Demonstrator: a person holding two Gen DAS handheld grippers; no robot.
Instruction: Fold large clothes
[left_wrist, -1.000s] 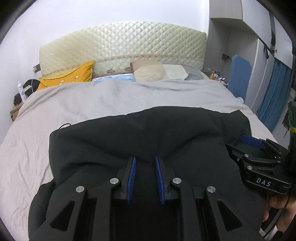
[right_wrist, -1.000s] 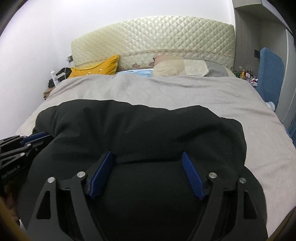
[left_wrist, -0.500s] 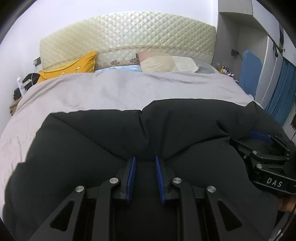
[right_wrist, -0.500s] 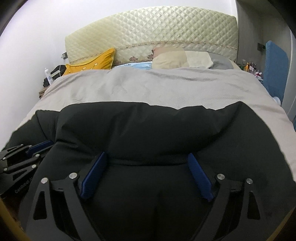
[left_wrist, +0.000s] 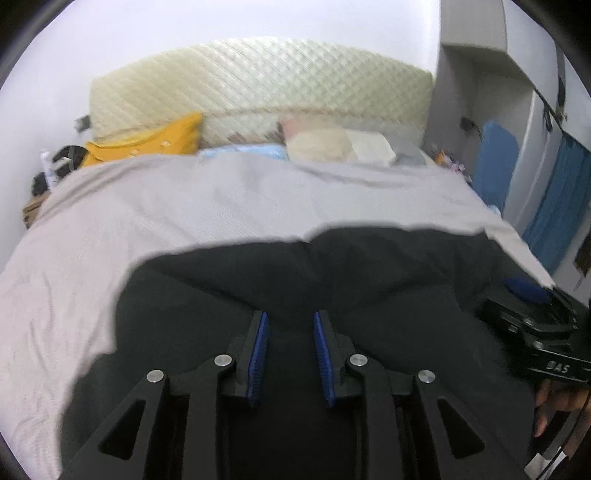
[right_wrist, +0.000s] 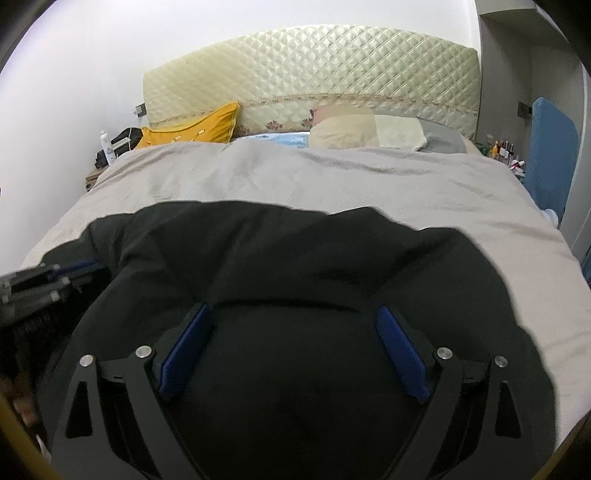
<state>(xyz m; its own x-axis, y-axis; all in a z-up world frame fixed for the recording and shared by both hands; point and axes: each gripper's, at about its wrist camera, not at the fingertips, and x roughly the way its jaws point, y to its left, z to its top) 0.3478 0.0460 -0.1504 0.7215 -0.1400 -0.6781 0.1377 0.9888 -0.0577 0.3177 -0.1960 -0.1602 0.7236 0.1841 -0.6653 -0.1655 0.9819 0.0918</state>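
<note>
Right now the release at the end of a fold seems to be in hand. Nearest the left wrist camera, the left gripper (left_wrist: 291, 332) has its blue pads (left_wrist: 258, 354) a narrow gap apart; its jaws have just been opening, and the black garment (left_wrist: 332, 280) lies dark between and under them, so whether the pads press any cloth cannot be told. In the right wrist view the right gripper (right_wrist: 293, 336) has also just been opening and stands spread wide, pads clear of the cloth on both sides, garment bulging up between them but not pinched. Both grippers sit side by side at the near edge, each visible at the margin of the other's view.

The garment lies doubled into a puffy mound on the near half of the grey bedspread (right_wrist: 332, 177), its far edge a rounded fold line. Beyond it is bare bedspread, then a yellow cushion (right_wrist: 195, 125), a pale pillow (right_wrist: 365, 131) and the quilted headboard (right_wrist: 314, 70).

Judgement: next move calls for backing both grippers off without dragging cloth, then regripping an edge or corner for a further fold, probably sideways, since the bundle looks wide.
</note>
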